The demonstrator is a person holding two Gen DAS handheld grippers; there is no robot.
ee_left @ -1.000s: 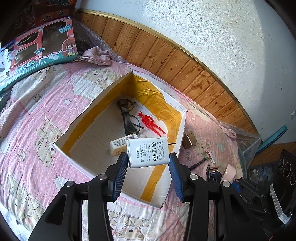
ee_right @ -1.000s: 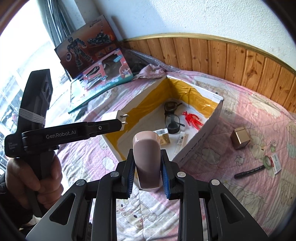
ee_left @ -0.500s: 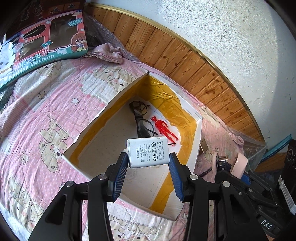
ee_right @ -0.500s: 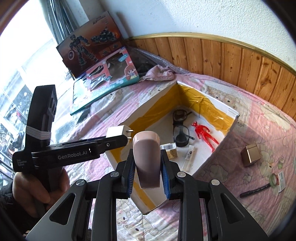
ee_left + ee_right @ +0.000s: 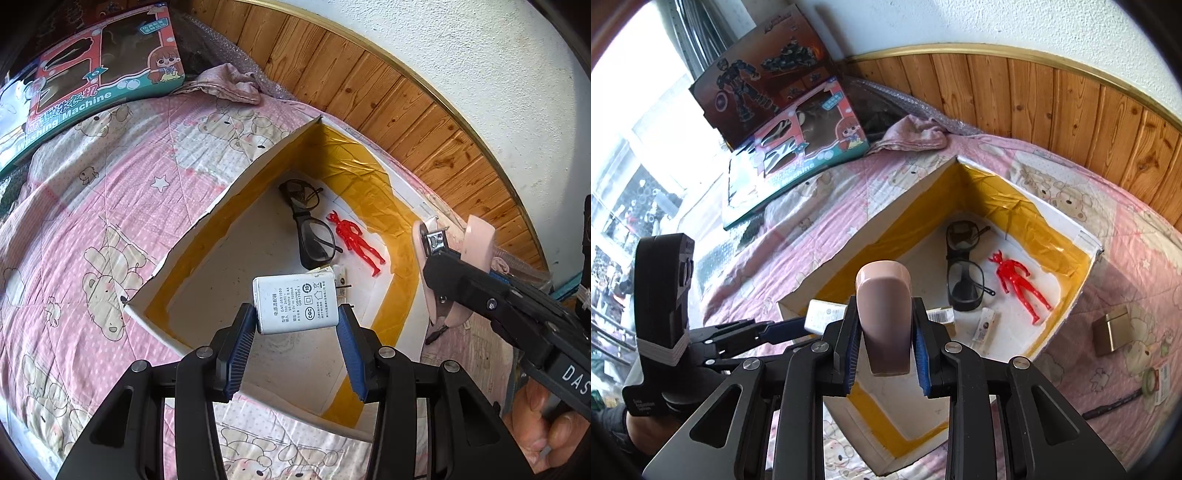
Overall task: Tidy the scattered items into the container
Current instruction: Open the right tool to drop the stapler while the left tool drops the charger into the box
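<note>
A white cardboard box [image 5: 229,192] [image 5: 912,199] lined with yellow tape lies open on the pink bedspread. Inside it are black glasses [image 5: 314,236] [image 5: 964,280], a red toy figure [image 5: 356,242] [image 5: 1019,280] and small packets [image 5: 984,326]. My left gripper [image 5: 297,314] is shut on a white power adapter [image 5: 295,304] [image 5: 823,317] above the box's near part. My right gripper [image 5: 884,332] is shut on a pink oblong case [image 5: 884,314] [image 5: 476,245], held over the box's near edge. In the left wrist view the right gripper comes in from the right over the box's right wall.
On the bedspread right of the box lie a gold cube [image 5: 1113,330], a tape roll with a tag [image 5: 1152,380] and a black pen [image 5: 1115,406]. Toy boxes [image 5: 798,151] [image 5: 92,85] and a crumpled cloth [image 5: 912,134] sit at the far side by the wooden wall panel.
Both grippers have moved forward over the box, each keeping its item. The right gripper with the pink case now reaches in beside the left one.
</note>
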